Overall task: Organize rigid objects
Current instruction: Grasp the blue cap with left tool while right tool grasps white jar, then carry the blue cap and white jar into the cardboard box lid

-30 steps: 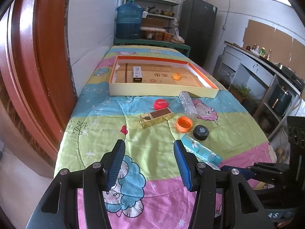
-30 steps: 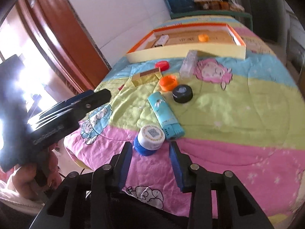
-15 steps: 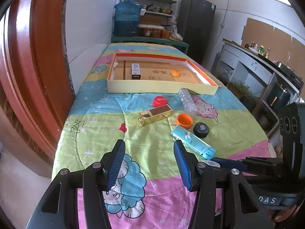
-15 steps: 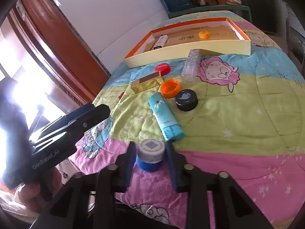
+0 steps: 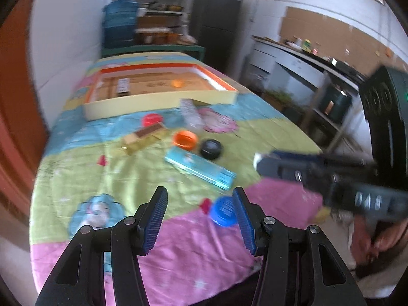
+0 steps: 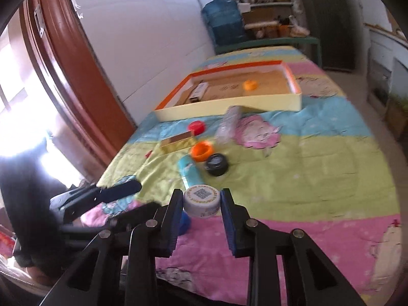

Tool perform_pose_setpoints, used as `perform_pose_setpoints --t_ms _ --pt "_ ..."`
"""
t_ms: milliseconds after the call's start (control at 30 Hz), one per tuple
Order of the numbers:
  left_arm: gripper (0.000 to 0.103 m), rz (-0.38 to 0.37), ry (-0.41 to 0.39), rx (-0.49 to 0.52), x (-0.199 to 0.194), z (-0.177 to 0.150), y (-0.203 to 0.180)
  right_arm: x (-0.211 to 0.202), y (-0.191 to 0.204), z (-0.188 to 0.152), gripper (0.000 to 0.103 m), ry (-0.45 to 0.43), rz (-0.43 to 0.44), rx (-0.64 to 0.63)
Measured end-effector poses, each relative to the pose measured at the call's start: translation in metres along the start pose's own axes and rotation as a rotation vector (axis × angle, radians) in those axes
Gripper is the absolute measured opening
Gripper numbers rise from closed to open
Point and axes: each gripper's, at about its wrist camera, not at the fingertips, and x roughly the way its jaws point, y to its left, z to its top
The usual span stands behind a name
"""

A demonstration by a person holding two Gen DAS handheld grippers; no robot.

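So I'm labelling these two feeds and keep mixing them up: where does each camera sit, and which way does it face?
Left wrist: sits on the left hand-held gripper, open, looking up the table toward the tray; the right hand-held gripper crosses at right.
Right wrist: sits on the right hand-held gripper, shut on the white-lidded jar, facing the tray from the table's near end; the left hand-held gripper shows at left.
Both share the tray, orange cap, black cap and teal box.

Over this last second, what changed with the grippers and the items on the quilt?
The right gripper closed on the white jar and raised it off its blue lid, which stays on the quilt. The left gripper remains open, now nearer that lid. Tray and other items unmoved.
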Motion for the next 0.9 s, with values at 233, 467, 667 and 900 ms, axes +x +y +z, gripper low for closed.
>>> perform_pose_setpoints --t_ms 233,467,667,900 --pt "0.055 0.015 0.040 0.083 0.019 -0.008 -0.019 -0.007 -0.010 -0.001 0.030 -0.014 -0.028 0.015" --pt "0.031 0.037 0.038 0.094 0.026 -0.009 -0.018 -0.007 -0.010 -0.002 0.030 -0.011 -0.037 0.004" --pt "0.031 0.026 0.034 0.080 0.023 -0.009 -0.015 -0.003 -0.009 -0.002 0.030 -0.001 -0.032 0.000" --pt "0.031 0.030 0.031 0.062 0.019 -0.003 -0.015 0.001 -0.005 0.002 0.030 -0.005 -0.035 -0.021"
